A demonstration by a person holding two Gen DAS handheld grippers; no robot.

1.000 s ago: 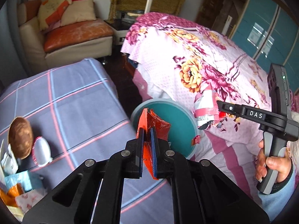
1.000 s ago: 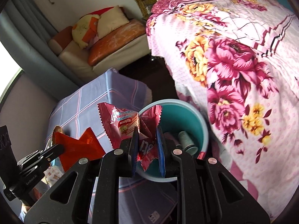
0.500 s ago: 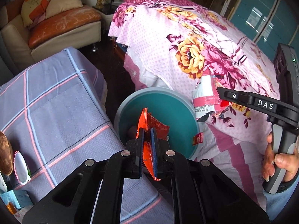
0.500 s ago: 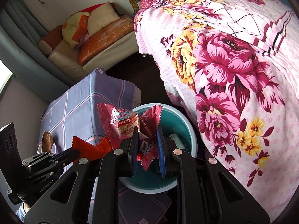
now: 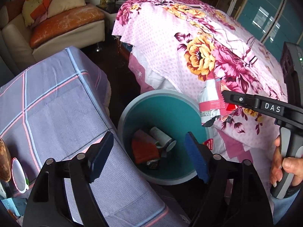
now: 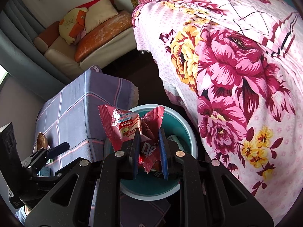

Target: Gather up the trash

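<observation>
A teal trash bin (image 5: 130, 113) stands on the floor between the bed and the table. My left gripper (image 5: 146, 157) is open and empty above the bin. An orange-red wrapper (image 5: 144, 149) lies in the bin beside a small can (image 5: 161, 137). My right gripper (image 6: 148, 151) is shut on a pink strawberry snack wrapper (image 6: 125, 126) and holds it over the bin (image 6: 189, 132). In the left wrist view the right gripper (image 5: 223, 96) holds that wrapper (image 5: 210, 98) at the bin's right rim.
A table with a purple checked cloth (image 5: 56, 98) is left of the bin; a brown object (image 5: 4, 162) and a white lid (image 5: 18, 176) lie at its left edge. A bed with a floral cover (image 5: 189, 37) is to the right. A sofa (image 5: 56, 24) stands behind.
My left gripper has opened and the orange-red wrapper has dropped into the bin. Both grippers have moved closer over the bin. The right gripper still holds the pink wrapper.
</observation>
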